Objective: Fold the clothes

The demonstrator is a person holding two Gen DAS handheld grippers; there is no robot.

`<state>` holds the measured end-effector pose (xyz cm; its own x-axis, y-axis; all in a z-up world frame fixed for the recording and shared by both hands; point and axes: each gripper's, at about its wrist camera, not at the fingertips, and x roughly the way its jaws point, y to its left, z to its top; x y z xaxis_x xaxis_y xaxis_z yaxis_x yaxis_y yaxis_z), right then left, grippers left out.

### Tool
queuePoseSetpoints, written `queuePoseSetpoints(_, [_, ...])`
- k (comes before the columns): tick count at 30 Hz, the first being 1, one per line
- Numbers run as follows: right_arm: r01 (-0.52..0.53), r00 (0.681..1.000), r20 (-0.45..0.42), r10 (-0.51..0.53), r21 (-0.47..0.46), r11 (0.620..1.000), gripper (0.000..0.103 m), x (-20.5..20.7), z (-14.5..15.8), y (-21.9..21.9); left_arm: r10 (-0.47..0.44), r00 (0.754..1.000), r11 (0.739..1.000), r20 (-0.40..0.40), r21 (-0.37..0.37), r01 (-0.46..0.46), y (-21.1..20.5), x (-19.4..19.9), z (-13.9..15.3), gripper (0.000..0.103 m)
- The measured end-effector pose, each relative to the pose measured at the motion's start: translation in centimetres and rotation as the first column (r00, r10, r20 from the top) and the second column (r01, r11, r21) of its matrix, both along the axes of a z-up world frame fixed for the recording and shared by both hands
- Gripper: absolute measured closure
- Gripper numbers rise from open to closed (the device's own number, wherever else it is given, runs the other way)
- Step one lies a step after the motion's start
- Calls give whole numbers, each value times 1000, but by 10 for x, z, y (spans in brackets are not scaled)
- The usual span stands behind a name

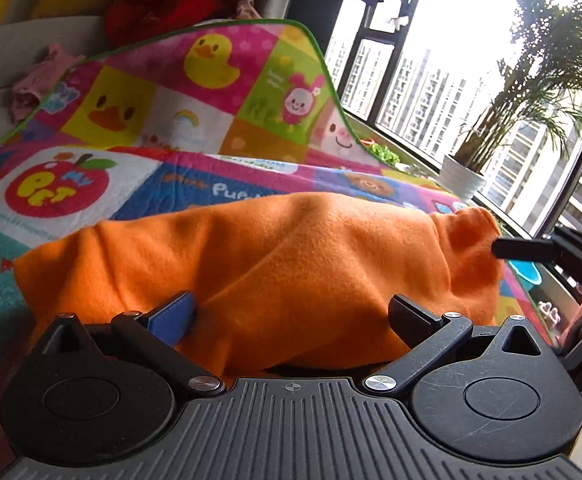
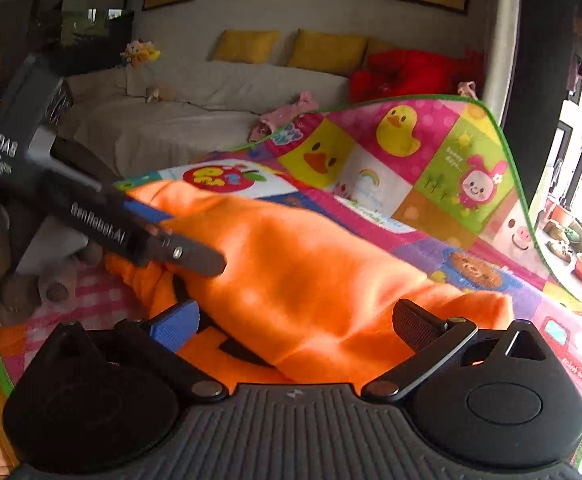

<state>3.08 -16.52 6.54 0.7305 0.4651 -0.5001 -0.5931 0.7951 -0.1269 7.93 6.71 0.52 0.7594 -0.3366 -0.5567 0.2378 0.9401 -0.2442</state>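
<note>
1. Both pairs of jaws stand wide apart: the left gripper (image 1: 291, 316) has orange fleece bulging up between its blue and black fingers, and the right gripper (image 2: 295, 326) shows the same
2. Neither pair pinches the cloth; the fingers flank loose folds without closing on them
3. An orange fleece garment (image 1: 275, 256) lies bunched in a long mound across a cartoon play mat (image 1: 139, 120), and a black printed shape shows on its near edge in the right wrist view
4. From the left wrist view, the right gripper's dark finger tip touches the far right end of the garment; from the right wrist view, the left gripper's body reaches in from the left, its tip lying against the fleece
5. Behind the mat's raised far corner sits a white sofa (image 2: 211, 92) with yellow cushions (image 2: 327, 50) and a red bundle (image 2: 407, 74)
6. A potted palm (image 1: 531, 92) stands by the window (image 1: 423, 92) at the right
</note>
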Motion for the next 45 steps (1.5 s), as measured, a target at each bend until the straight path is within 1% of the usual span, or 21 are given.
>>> queuePoseSetpoints(2, [58, 998, 22, -58, 39, 998, 0, 6, 10, -7, -3, 1000, 1000, 5, 22, 2, -3, -3, -2, 0])
queuePoseSetpoints(4, [132, 991, 13, -133, 77, 988, 0, 20, 10, -8, -5, 1000, 1000, 2, 30, 5, -4, -5, -3, 0])
queuePoseSetpoints(6, [191, 982, -19, -190, 85, 978, 0, 35, 0, -2, -13, 1000, 999, -6, 34, 13, -3, -7, -4, 0])
queuePoseSetpoints(8, [221, 973, -84, -217, 44, 974, 0, 50, -19, 8, -23, 1000, 999, -14, 37, 23, -1, -10, -5, 0])
queuePoseSetpoints(10, [227, 963, -141, -229, -30, 973, 0, 55, -41, 17, -33, 999, 999, -22, 38, 33, 0, -13, -6, 0])
queuePoseSetpoints(12, [216, 965, -134, -226, -85, 973, 0, 48, -55, 23, -39, 999, 998, -24, 39, 40, 0, -15, -6, 0])
queuePoseSetpoints(14, [201, 971, -108, -215, -124, 972, 0, 35, -60, 26, -44, 999, 998, -25, 40, 45, 0, -17, -7, 0])
queuePoseSetpoints(19, [203, 970, -114, -216, -118, 972, 0, 28, -58, 24, -54, 998, 998, -28, 36, 55, 2, -20, -8, 0])
queuePoseSetpoints(22, [200, 975, -81, -209, -103, 974, 0, 28, -53, 29, -58, 998, 998, -30, 28, 59, 4, -20, -8, 0])
queuePoseSetpoints(23, [199, 976, -72, -207, -102, 975, 0, 30, -51, 31, -56, 998, 998, -35, 15, 56, 6, -18, -7, 0])
queuePoseSetpoints(25, [200, 975, -73, -209, -113, 973, 0, 36, -52, 39, -32, 998, 998, -56, -51, 29, 15, -10, -4, 0])
queuePoseSetpoints(28, [233, 966, -90, -243, -112, 966, 0, 55, -56, 49, -6, 997, 991, -77, -134, -5, 29, 4, 1, 0])
queuePoseSetpoints(29, [244, 963, -91, -254, -109, 964, 0, 62, -56, 53, 2, 997, 989, -79, -150, -14, 33, 9, 3, 0])
queuePoseSetpoints(31, [256, 960, -86, -266, -110, 960, 0, 74, -56, 61, 19, 997, 987, -73, -157, -31, 39, 19, 9, 0])
queuePoseSetpoints(34, [253, 963, -67, -262, -116, 960, 0, 96, -58, 74, 60, 998, 980, -32, -186, -65, 49, 28, 27, 0])
queuePoseSetpoints(37, [213, 975, -32, -218, -120, 970, 0, 108, -59, 82, 105, 994, 965, 35, -247, -93, 56, 28, 48, 0])
queuePoseSetpoints(39, [171, 985, 22, -169, -133, 976, 0, 106, -61, 82, 135, 988, 955, 73, -277, -110, 56, 26, 58, 0])
queuePoseSetpoints(41, [133, 990, 71, -124, -146, 980, 0, 103, -63, 83, 161, 983, 945, 91, -302, -127, 55, 24, 64, 0])
queuePoseSetpoints(43, [110, 993, 62, -103, -132, 985, 0, 102, -61, 80, 182, 981, 929, 63, -339, -151, 54, 26, 64, 0])
queuePoseSetpoints(44, [101, 995, 38, -98, -114, 988, 0, 104, -60, 77, 192, 980, 919, 44, -358, -164, 54, 27, 64, 0])
queuePoseSetpoints(45, [99, 995, -6, -100, -82, 992, 0, 107, -60, 72, 201, 979, 909, 24, -377, -177, 54, 28, 63, 0])
